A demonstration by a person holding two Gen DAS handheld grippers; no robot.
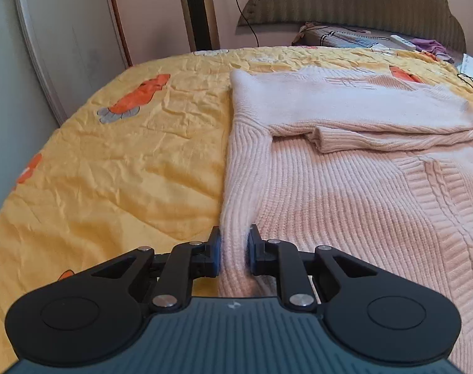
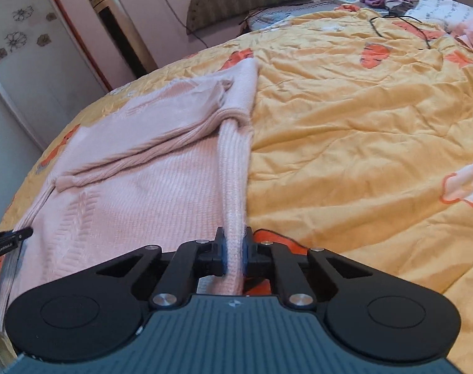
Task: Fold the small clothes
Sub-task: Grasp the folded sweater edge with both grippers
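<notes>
The left gripper (image 1: 234, 251) pinches the pink sweater (image 1: 345, 168) at its near-left edge. The right gripper (image 2: 235, 254) clamps its near-right edge on the yellow bedspread (image 2: 345, 131).

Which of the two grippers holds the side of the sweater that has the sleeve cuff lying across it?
The left gripper. On its side of the pink sweater the folded sleeve ends in a ribbed cuff; the right gripper pinches the opposite edge.

1. You have one strip of white lettering, on the black body of the left gripper (image 2: 21, 234) at the left edge of the right wrist view, too small to read.
2. You can read nothing elsewhere.
</notes>
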